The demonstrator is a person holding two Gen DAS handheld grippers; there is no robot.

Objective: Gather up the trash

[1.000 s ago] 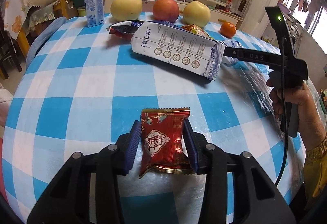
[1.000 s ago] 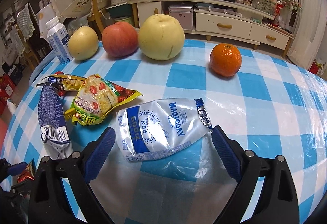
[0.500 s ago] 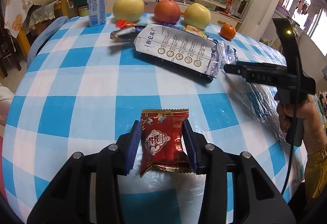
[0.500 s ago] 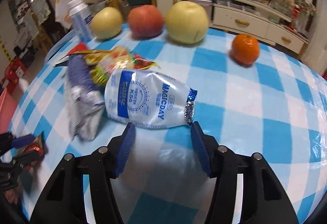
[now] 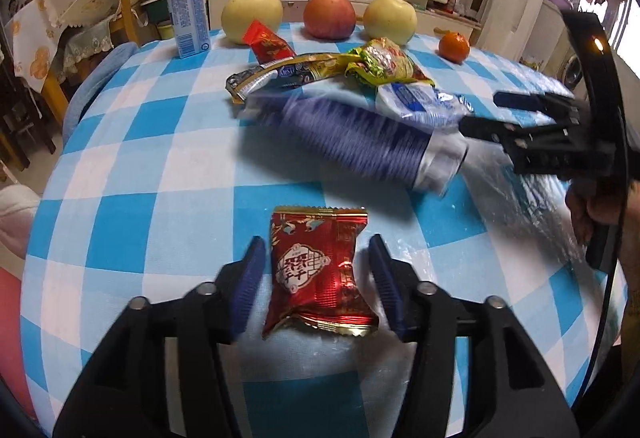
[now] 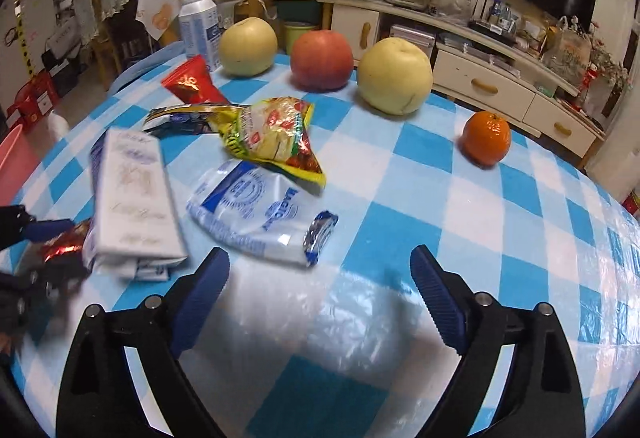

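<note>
On the blue-checked table (image 5: pixel 132 174), the left gripper (image 5: pixel 316 272) sits open around a red snack packet (image 5: pixel 318 270), jaws clear of it. Further right lie a blurred blue-and-white bag (image 5: pixel 356 140) and a crumpled white pouch (image 6: pixel 260 214), before the open, empty right gripper (image 6: pixel 320 286).

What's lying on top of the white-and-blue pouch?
A corner of the yellow-green snack wrapper overlaps the white-and-blue pouch's far edge. The pouch's covered edge and anything beneath the pouch are hidden.
</note>
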